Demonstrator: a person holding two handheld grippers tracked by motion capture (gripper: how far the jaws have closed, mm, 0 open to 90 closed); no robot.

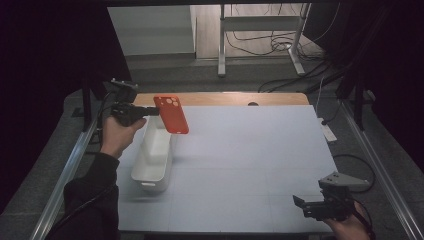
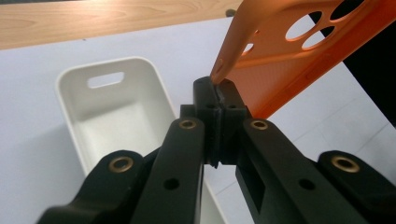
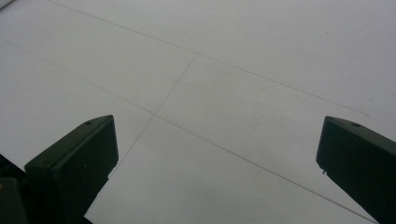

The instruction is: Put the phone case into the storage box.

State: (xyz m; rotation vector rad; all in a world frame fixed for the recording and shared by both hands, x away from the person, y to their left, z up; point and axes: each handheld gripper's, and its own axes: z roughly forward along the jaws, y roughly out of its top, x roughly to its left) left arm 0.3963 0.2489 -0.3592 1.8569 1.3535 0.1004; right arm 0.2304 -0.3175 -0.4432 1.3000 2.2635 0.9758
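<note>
No legible text, label or number anywhere (phone case point(image 1: 171, 114) and bin point(image 1: 152, 155) included)

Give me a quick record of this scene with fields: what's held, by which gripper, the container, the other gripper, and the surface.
held item: orange phone case, camera cut-outs visible, lifted off the table
holder: left gripper, jaws shut on the case's edge
container: white bin, oblong, handle slot in its end wall, nothing seen inside
case versus bin: case in the air over the bin's far end, not touching it
other gripper: right gripper, jaws wide apart, nothing between them, at the table's near right corner
surface: white table with wooden strip along the far edge
</note>
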